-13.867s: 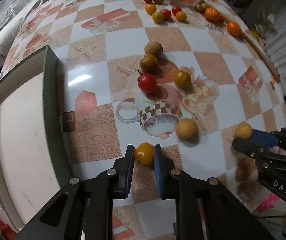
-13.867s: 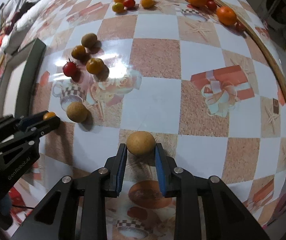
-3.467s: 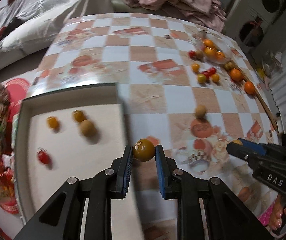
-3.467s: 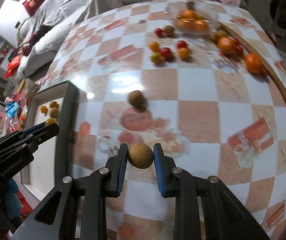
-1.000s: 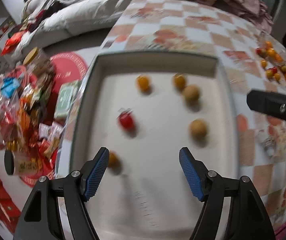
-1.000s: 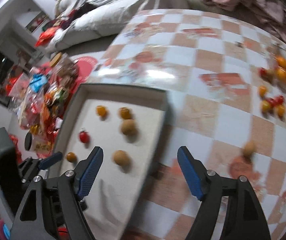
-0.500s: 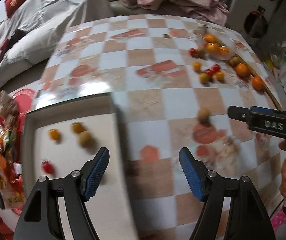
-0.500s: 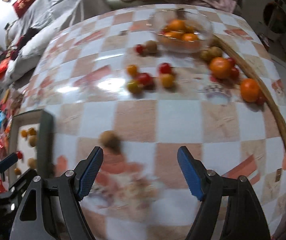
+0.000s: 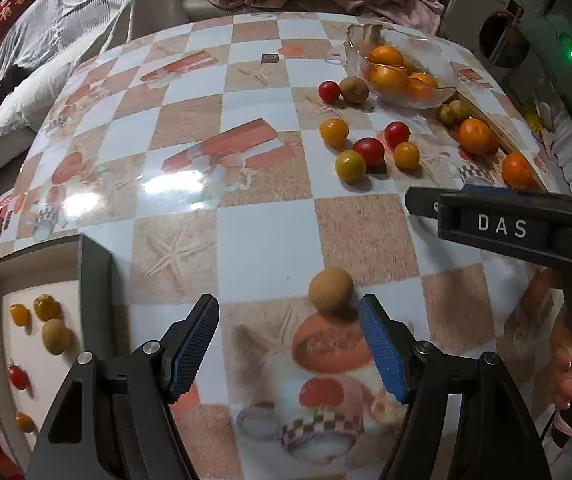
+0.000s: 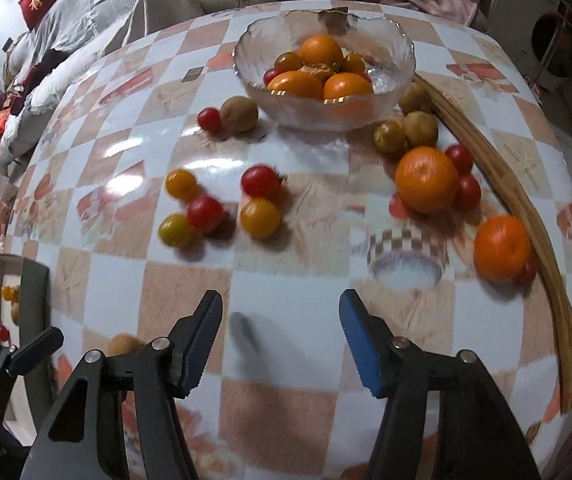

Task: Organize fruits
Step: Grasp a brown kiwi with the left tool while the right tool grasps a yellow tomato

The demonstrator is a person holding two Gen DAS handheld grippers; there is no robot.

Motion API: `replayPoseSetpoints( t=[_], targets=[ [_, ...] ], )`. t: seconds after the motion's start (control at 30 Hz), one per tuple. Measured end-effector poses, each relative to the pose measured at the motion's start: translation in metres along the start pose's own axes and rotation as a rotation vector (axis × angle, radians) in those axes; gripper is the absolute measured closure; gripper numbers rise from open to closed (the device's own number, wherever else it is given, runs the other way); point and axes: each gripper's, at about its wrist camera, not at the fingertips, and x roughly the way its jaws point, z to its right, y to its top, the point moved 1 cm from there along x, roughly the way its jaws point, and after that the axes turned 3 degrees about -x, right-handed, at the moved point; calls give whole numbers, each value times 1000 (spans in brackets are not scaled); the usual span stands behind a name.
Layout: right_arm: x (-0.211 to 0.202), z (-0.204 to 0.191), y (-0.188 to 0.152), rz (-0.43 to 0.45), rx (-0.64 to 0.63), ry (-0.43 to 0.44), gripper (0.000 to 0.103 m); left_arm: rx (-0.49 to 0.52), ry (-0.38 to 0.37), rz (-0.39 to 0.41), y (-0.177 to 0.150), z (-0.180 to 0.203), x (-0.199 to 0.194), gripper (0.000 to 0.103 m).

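My left gripper (image 9: 288, 344) is open and empty, low over the checked tablecloth. A tan round fruit (image 9: 330, 290) lies just ahead of it, near the right finger. The grey tray (image 9: 93, 268) at the left holds several small fruits (image 9: 55, 336). My right gripper (image 10: 277, 344) is open and empty, facing a cluster of red and yellow cherry tomatoes (image 10: 259, 216). It shows from the side in the left wrist view (image 9: 438, 204). The tan fruit peeks out by the right gripper's left finger (image 10: 123, 344).
A glass bowl (image 10: 390, 60) of oranges stands at the far side, with brown fruits (image 10: 239, 114) beside it. Two loose oranges (image 10: 426, 180) and small tomatoes lie by a curved wooden strip (image 10: 526, 216) at the right. Bedding and clothes lie beyond the table.
Both grippers have swung from over the tray toward the loose fruit on the table. The left one now sits close behind the tan fruit; the right one is nearer the tomato cluster.
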Motion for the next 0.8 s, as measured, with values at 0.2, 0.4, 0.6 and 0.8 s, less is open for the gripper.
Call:
replayPoseSetpoints(
  t=[0.2,0.4,0.6,0.8],
  targets=[
    [8,-10,17,27,-84,-25,39,-2,28,-6,10,7,13,30],
    [11,-22,24,51,-153,-69,47,-1,48,-13,17,15,21,30],
    [11,-14,30,51,-112,-34,78,-50,33,-24,18,10,22,56],
    [4,-2,23,27,-25,34,80,-99,-50,-46,16,-3,16,78]
  ],
)
